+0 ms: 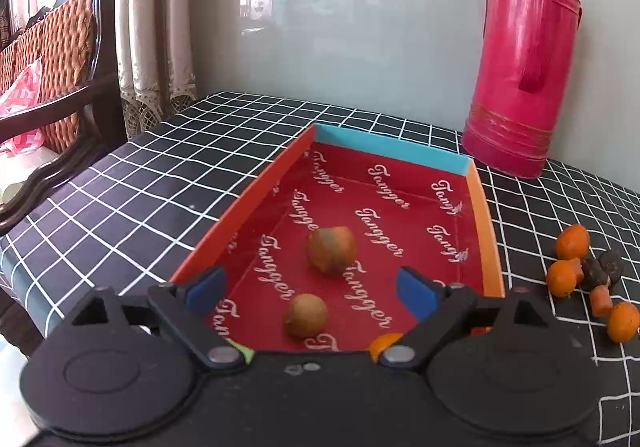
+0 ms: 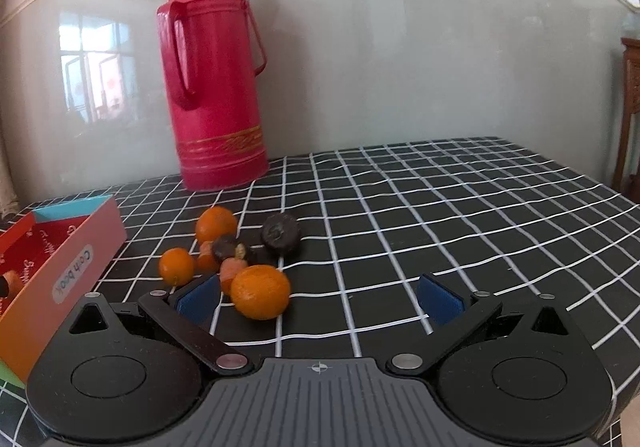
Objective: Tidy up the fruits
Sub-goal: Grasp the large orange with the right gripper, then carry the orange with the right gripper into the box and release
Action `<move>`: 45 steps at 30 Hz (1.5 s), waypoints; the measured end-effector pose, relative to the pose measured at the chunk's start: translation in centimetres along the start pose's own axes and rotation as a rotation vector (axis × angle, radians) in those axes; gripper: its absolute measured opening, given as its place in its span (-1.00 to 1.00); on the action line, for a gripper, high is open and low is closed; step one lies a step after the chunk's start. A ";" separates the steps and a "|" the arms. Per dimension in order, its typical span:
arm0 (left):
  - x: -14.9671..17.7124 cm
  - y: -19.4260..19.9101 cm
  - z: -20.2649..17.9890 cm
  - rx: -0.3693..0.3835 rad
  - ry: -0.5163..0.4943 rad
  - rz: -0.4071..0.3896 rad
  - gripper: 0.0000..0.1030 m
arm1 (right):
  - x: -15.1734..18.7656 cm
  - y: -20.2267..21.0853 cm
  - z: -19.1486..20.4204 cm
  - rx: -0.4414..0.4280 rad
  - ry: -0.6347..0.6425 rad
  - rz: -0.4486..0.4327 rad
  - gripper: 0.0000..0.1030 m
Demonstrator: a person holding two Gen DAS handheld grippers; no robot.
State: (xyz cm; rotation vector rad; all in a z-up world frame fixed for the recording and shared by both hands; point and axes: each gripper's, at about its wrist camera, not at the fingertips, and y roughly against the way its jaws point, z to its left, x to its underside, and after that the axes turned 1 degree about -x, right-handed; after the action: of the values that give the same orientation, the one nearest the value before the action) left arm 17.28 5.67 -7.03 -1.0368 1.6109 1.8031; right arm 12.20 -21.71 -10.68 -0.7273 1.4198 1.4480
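The left gripper [image 1: 316,289] has its jaws wide apart over the red cardboard box [image 1: 448,163], holding nothing. The right gripper [image 2: 318,297] is also spread, empty, beside a round orange tangerine [image 2: 260,291].

Your counter [image 2: 440,207] wears a black cloth with a white grid, matt and slightly rumpled. The red flask [image 2: 218,87] looks like painted metal or hard plastic, glossy, with ribbed rings and a gilt band. You see a box [image 1: 400,163] of smooth card, its red lining printed with pale script and faintly sheeny. The oranges [image 2: 260,291] have dimpled, half-glossy peel; the brown fruits [image 1: 306,315] in the box look dull and rough-skinned. Each tool [image 2: 318,297] is matt black plastic with small bright metal pins, and its blue pads [image 2: 198,297] look soft and matt. Behind, the wall panel [image 2: 400,47] is glassy and reflective. The chair [image 1: 60,47] shows polished dark wood and woven cane.
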 end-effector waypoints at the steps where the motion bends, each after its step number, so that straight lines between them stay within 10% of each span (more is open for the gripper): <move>1: 0.0 0.1 0.1 0.001 -0.003 -0.003 0.68 | 0.0 -0.1 0.2 -0.004 0.006 0.004 1.00; 9: 0.3 1.8 1.5 0.033 -0.014 -0.053 0.72 | -0.1 -1.0 1.5 -0.024 0.044 0.012 0.95; 11: 0.5 2.3 1.5 0.036 -0.024 -0.074 0.73 | -0.1 -1.4 1.8 -0.043 0.050 0.031 0.41; 19: 0.2 3.7 2.7 0.014 -0.006 -0.157 0.83 | -0.1 -2.6 2.3 -0.065 0.033 0.065 0.37; 23: 0.2 3.4 3.9 -0.008 0.027 -0.140 0.82 | -0.2 -3.2 2.3 -0.070 0.025 0.084 -0.20; 33: 0.3 2.9 7.8 -0.091 0.112 -0.111 0.83 | -0.3 -2.7 2.7 -0.114 -0.004 0.044 -0.25; 45: 1.9 3.4 12.3 -0.142 0.187 -0.067 0.88 | -0.5 1.7 9.8 -0.491 0.106 -0.123 -0.25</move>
State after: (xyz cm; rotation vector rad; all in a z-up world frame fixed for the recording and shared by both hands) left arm 10.98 16.95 -6.49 -1.3423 1.5511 1.8434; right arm 12.80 -12.16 -8.04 -1.1909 1.0775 1.6978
